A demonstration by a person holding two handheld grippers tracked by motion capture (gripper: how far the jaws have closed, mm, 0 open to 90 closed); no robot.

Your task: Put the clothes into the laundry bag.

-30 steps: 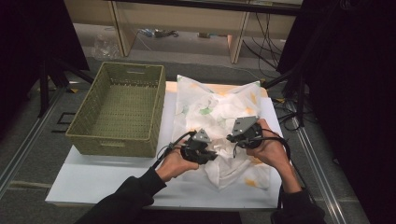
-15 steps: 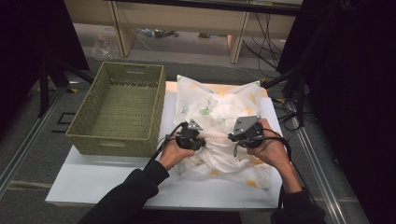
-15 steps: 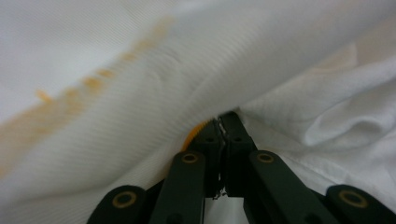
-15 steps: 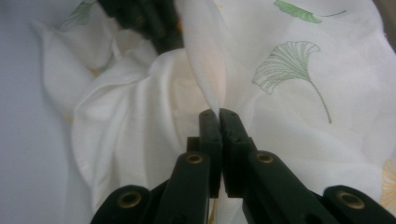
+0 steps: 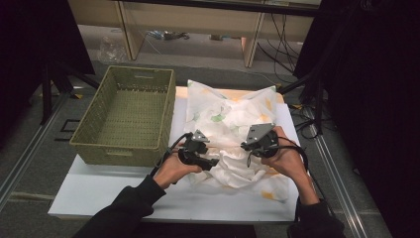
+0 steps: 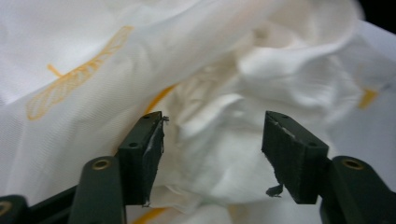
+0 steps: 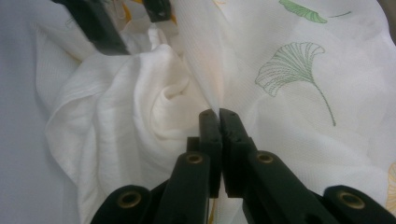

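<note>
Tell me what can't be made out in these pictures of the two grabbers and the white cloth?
- High view: the near edge of the cloth lies behind both hands, and the left gripper fingers are too small to judge.
- Left gripper view: cloth bunches between the just-opened fingers; the table beneath is covered.
- Right gripper view: the right gripper pinches a fold; how much cloth is caught is hidden.
- High view: the basket interior's near side hides behind its front wall.

cloth (image 5: 233, 129): white, printed with green and yellow leaves
basket (image 5: 126, 116): olive-green weave
table (image 5: 99, 191): white
grippers' jaws: black
</note>
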